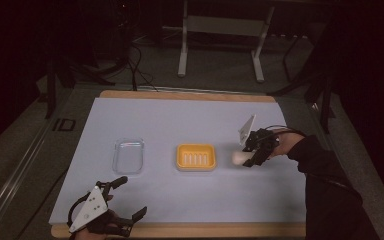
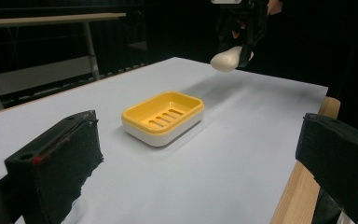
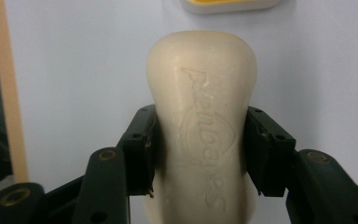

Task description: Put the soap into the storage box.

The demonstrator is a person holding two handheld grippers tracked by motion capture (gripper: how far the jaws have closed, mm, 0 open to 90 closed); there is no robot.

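High view lays out the whole table: a pale blue-grey mat point(image 1: 190, 200) over a wooden board, with a clear plastic lid or tray point(image 1: 128, 155) left of centre and a yellow soap dish point(image 1: 196, 157) just right of it. The right gripper point(image 1: 247, 159) reaches in from the right edge, its jaws clamped on a cream soap bar point(image 1: 239, 158) that is held just right of the dish and apart from it. The left gripper point(image 1: 130, 199) sits at the near left corner of the mat, jaws spread wide with nothing between them. Right gripper view brings what the overhead cannot: the soap bar point(image 3: 203, 135) is smooth, rounded at its far end, faintly waxy, with raised lettering and a ring-shaped emblem moulded into its upper face; the black jaws press its two long sides, and the yellow rim of the dish point(image 3: 228, 5) peeks in at the top. Left gripper view gives the low side angle: the dish point(image 2: 164, 116) is a glossy yellow slotted insert seated in a white base, corners rounded, and the bar point(image 2: 227, 59) hangs in the air above the mat beyond it, under the far gripper point(image 2: 240, 46). Rough black padding covers the near jaws.
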